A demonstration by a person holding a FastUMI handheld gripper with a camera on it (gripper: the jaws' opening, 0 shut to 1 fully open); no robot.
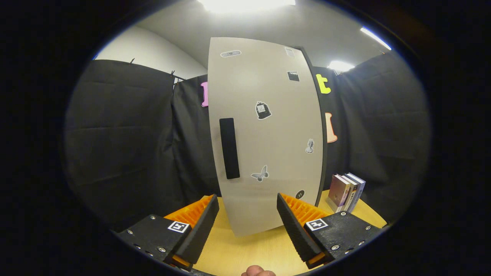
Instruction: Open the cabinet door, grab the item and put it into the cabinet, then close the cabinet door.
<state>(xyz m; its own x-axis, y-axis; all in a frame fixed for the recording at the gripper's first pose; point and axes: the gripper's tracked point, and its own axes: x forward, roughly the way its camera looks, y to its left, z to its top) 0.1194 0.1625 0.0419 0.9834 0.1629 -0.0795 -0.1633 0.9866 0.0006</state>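
Gripper view: gripper [247, 222] released before the closed cabinet door [268, 161], stickers unreadable, boxes [345, 191] beside it.

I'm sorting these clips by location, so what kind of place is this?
Likely a staged recording booth: black cloth walls surround a wooden table holding a stickered cabinet and books. The open claw faces the door.

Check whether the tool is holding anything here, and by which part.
Nothing is held: the tool is open, its fingers apart before the tall grey cabinet door with its black vertical handle.
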